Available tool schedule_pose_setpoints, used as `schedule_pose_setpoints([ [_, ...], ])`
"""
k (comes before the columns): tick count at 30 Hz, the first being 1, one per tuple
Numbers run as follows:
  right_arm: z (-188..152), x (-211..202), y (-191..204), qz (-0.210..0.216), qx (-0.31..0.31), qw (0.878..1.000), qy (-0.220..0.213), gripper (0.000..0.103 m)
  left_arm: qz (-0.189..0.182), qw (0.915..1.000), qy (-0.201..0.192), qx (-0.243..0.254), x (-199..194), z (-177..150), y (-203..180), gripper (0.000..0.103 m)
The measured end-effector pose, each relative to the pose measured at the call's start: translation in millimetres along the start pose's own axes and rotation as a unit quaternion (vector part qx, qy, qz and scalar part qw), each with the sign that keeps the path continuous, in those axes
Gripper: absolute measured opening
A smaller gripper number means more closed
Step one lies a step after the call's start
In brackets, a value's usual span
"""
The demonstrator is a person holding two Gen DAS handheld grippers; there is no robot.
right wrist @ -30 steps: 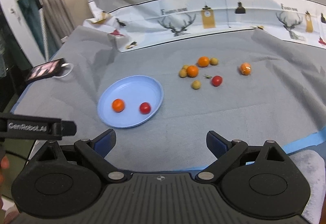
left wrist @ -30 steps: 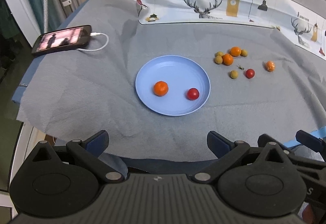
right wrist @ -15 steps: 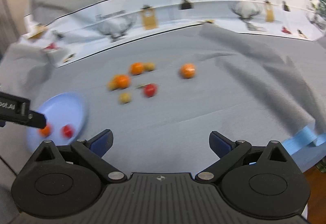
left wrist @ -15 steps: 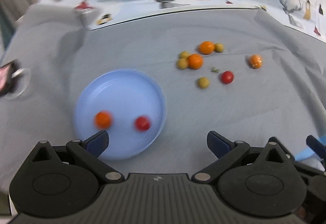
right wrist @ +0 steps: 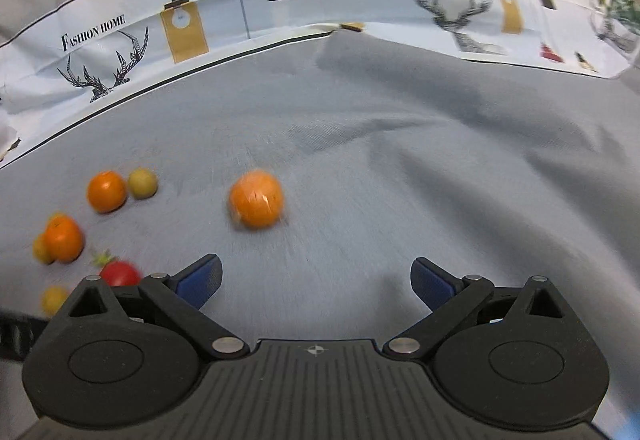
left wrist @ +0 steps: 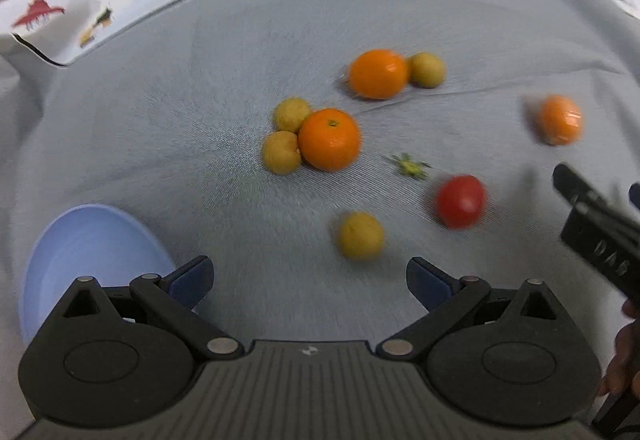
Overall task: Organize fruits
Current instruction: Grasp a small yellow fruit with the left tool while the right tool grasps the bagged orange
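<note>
Both jaws spread wide and empty: left gripper point(left wrist: 308, 276) hangs just short of the lone yellow fruit point(left wrist: 361, 236), blue plate point(left wrist: 80, 252) at its left edge. Right gripper point(right wrist: 316, 280) faces the lone orange point(right wrist: 256, 204), bare grey cloth point(right wrist: 440, 180) right of that orange.

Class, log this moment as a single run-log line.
left gripper: open, empty, near yellow fruit | right gripper: open, empty, facing lone orange | plate: beside left gripper

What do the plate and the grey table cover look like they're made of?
Plate: likely plastic, with a smooth, matte, even pale-blue surface and a thin raised rim. Cover: woven fabric; fine ribbed weave shows, and it wrinkles into soft folds.
</note>
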State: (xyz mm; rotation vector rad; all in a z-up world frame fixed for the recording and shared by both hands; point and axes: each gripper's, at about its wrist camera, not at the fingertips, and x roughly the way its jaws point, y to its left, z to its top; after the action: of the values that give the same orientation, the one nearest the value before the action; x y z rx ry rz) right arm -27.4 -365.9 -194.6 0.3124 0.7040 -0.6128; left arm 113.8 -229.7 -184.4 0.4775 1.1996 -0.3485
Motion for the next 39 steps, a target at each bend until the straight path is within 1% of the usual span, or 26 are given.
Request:
schedule_pose_setpoints([
  [1,2.2,10.0,4.2,0.003,-0.002,1.000,-0.002,0.100,0.004,1.0000,0.004,-0.003,8.8,2.7,1.5,0.103],
  [2,3.8,19.7,7.8,0.006,-0.002,1.000,-0.002,0.103,-0.008,0.9999,0.002,-0.009,15.1,4.8,5.1,0.103],
  [3,3.3,28.1,10.1,0.001,-0.006,1.000,-0.009,0.103,-0.023,0.9995,-0.004,-0.020,17.2,6.2,9.4,0.103],
  [4,1.8,30.9,13.3,-0.007,-0.018,0.999,-0.029,0.102,-0.033,0.9990,-0.003,-0.029,20.1,7.8,13.0,0.103],
  [6,2.5,36.1,17.5,-0.006,-0.031,0.999,-0.044,0.102,-0.042,0.9984,-0.003,-0.037,23.1,8.4,17.5,0.103],
  [12,7.6,39.1,17.3,-0.005,-0.025,0.999,-0.045,0.102,-0.018,0.9996,-0.021,-0.005,19.4,3.2,11.2,0.103],
  [13,8.1,38.7,17.1,-0.004,-0.025,0.999,-0.046,0.101,-0.016,0.9996,-0.022,0.008,17.3,5.0,6.7,0.096],
  [14,8.1,36.4,17.2,-0.005,-0.022,0.998,-0.054,0.077,-0.026,0.9990,-0.024,0.026,12.9,4.9,4.4,0.086],
  [15,7.4,32.2,17.7,0.001,-0.022,0.997,-0.068,0.054,-0.051,0.9977,-0.023,0.039,7.4,5.2,3.9,0.049],
  [16,7.3,30.1,19.3,-0.002,-0.029,0.997,-0.073,0.038,-0.066,0.9965,-0.016,0.048,2.4,5.7,2.6,0.027],
  [17,6.1,29.6,18.9,-0.001,-0.030,0.997,-0.074,0.038,-0.056,0.9968,-0.014,0.055,-0.9,5.5,0.2,0.026],
  [20,6.0,28.1,13.0,0.011,-0.010,0.997,-0.079,0.038,-0.039,0.9964,-0.034,0.067,-8.0,-0.6,-0.8,0.026],
  [24,7.3,21.2,-1.0,0.011,0.026,0.996,-0.083,0.038,-0.057,0.9957,-0.058,0.044,-30.6,-15.9,13.9,0.026],
  [28,9.5,2.2,-16.0,-0.019,0.038,0.996,-0.076,0.038,-0.074,0.9938,-0.077,0.031,-63.0,-31.7,22.7,0.026],
  [30,11.9,-18.7,-22.7,-0.027,0.039,0.996,-0.081,0.038,-0.082,0.9928,-0.084,0.023,-81.5,-44.0,33.2,0.026],
  [33,14.4,-57.5,-25.7,-0.029,0.038,0.994,-0.100,0.038,-0.089,0.9913,-0.097,0.009,-115.3,-59.7,42.6,0.026],
  [36,8.4,-104.2,-25.8,-0.012,0.040,0.994,-0.105,0.038,-0.088,0.9899,-0.111,-0.009,-147.4,-81.8,63.5,0.026],
  [39,-7.5,-152.0,-20.2,0.028,0.046,0.995,-0.081,0.038,-0.078,0.9893,-0.121,-0.023,-175.1,-107.6,84.1,0.026],
])
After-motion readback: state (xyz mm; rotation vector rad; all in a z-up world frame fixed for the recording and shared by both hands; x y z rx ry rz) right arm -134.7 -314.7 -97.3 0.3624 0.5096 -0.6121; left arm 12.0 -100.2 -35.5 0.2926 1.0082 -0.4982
